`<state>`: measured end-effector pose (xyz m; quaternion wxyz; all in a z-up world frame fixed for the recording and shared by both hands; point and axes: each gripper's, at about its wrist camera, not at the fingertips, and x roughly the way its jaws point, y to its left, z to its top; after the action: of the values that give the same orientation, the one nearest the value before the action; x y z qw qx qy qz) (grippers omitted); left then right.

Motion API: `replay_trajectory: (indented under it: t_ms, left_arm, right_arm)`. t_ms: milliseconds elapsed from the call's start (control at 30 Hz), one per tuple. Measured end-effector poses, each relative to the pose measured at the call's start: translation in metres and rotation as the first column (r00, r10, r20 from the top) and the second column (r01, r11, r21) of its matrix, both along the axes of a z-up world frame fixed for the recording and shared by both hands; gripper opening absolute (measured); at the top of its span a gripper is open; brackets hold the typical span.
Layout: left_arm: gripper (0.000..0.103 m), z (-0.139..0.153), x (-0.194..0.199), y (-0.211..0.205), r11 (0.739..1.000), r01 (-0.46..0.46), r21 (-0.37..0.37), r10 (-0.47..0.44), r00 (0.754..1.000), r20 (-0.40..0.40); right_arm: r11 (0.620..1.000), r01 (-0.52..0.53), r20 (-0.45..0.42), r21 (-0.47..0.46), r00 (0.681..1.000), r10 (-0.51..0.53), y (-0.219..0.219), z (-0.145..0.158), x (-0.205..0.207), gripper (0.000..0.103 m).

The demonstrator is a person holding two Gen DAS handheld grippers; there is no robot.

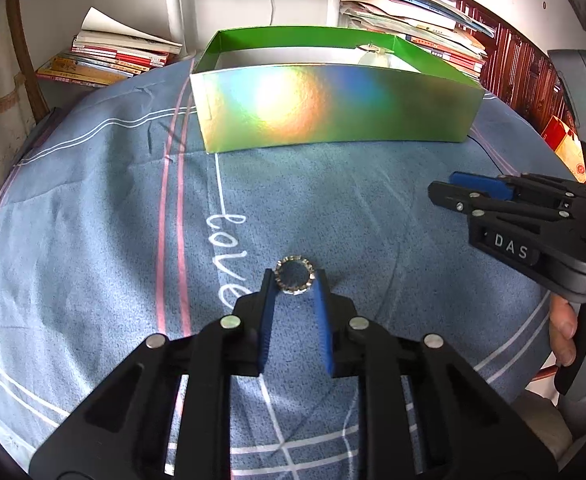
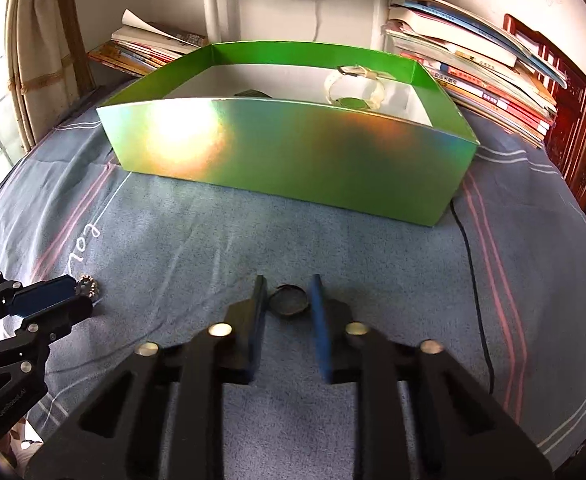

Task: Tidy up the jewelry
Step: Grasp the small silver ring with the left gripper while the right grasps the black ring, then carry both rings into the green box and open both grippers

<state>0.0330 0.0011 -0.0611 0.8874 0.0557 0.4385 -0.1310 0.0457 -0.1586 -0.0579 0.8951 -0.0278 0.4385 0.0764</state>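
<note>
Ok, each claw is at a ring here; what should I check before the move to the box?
1. Left claw pads on the toothed silver ring: ok.
2. Right claw pads on the dark ring: ok.
3. Green box open on top: ok.
4. Bare floor in the box beside the watch: ok.
5. Black cable clear of the right claw: ok.
6. Rings off the blue cloth: cannot tell.

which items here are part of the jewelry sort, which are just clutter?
Job:
- silver ring, between the left gripper pads
- dark ring, between the right gripper pads
- green box
- watch inside it

Clutter:
- book stacks
- black cable
- blue bedsheet
</note>
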Motion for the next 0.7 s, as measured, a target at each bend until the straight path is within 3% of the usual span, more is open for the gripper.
replay_trajectory:
  t_ms: [167, 300, 400, 467, 500, 700]
  left_arm:
    - [0.019, 0.0, 0.0, 0.0, 1.0, 0.001, -0.005, -0.001, 1.0, -0.001]
    - [0.019, 0.0, 0.001, 0.001, 1.0, -0.013, -0.005, 0.013, 1.0, 0.002]
    - [0.02, -0.001, 0.004, 0.0, 0.999, -0.038, 0.005, 0.038, 0.999, 0.015]
    - [0.02, -0.001, 0.005, -0.002, 0.999, -0.042, 0.011, 0.042, 0.999, 0.02]
    - [0.02, -0.001, 0.005, -0.003, 0.999, -0.043, 0.012, 0.042, 0.999, 0.022]
    - [0.021, -0.001, 0.008, -0.001, 0.999, -0.052, -0.001, 0.052, 0.998, 0.018]
  right_arm:
    - [1.0, 0.005, -0.01, 0.007, 1.0, -0.005, -0.001, 0.001, -0.001, 0.022]
    - [0.995, 0.086, -0.007, -0.053, 0.996, -0.087, -0.006, 0.002, -0.004, 0.021]
    - [0.99, 0.131, -0.016, -0.045, 0.991, -0.132, -0.014, 0.002, -0.008, 0.023]
    - [0.988, 0.142, -0.013, -0.06, 0.99, -0.143, -0.015, 0.002, -0.013, 0.044]
    - [0.989, 0.137, -0.011, -0.06, 0.99, -0.138, -0.014, 0.001, -0.014, 0.047]
    - [0.99, 0.134, -0.003, -0.039, 0.991, -0.134, -0.014, 0.0, -0.016, 0.048]
